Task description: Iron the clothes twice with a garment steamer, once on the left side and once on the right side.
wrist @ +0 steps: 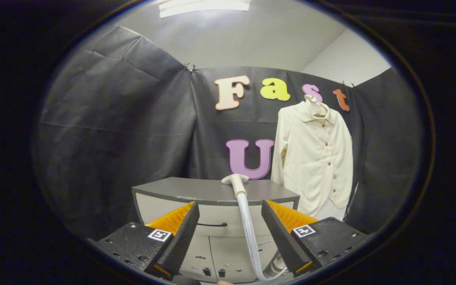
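Starting at the left finger and moving right, the gripper (pixel 230 215) stands wide open with nothing held, its fingers hovering short of a grey cabinet (pixel 196 192). Beyond the gap between them, nearer the right finger, the steamer head (pixel 234 180) rests on the cabinet top, and its hose (pixel 247 229) drops down between the fingers. Farther right, beyond the right finger, a cream shirt (pixel 315 154) hangs on a hanger against the booth wall. Judging by this, nothing is ironed yet: the steamer must first be picked up, then both sides done.
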Demonstrator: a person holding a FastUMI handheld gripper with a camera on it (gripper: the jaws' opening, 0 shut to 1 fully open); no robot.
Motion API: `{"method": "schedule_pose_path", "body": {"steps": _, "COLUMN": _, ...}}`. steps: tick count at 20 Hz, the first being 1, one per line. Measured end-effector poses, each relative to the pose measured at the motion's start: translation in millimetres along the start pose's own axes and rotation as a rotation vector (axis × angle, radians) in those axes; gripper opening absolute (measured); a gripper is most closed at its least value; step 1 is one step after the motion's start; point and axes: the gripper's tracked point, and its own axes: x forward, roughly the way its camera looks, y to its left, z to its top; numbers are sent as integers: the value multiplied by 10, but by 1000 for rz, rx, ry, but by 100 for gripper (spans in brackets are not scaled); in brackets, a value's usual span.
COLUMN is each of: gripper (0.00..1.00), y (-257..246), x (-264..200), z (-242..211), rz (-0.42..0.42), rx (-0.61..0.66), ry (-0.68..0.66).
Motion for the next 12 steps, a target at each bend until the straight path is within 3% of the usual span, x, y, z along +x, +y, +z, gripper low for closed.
{"method": "schedule_pose_path", "body": {"steps": 7, "gripper": 96, "y": 32, "x": 653, "z": -69, "rz": 20, "rx": 35, "ry": 51}}
{"method": "schedule_pose_path", "body": {"steps": 12, "gripper": 96, "y": 11, "x": 1112, "z": -83, "rz": 12, "rx": -13, "ry": 76}}
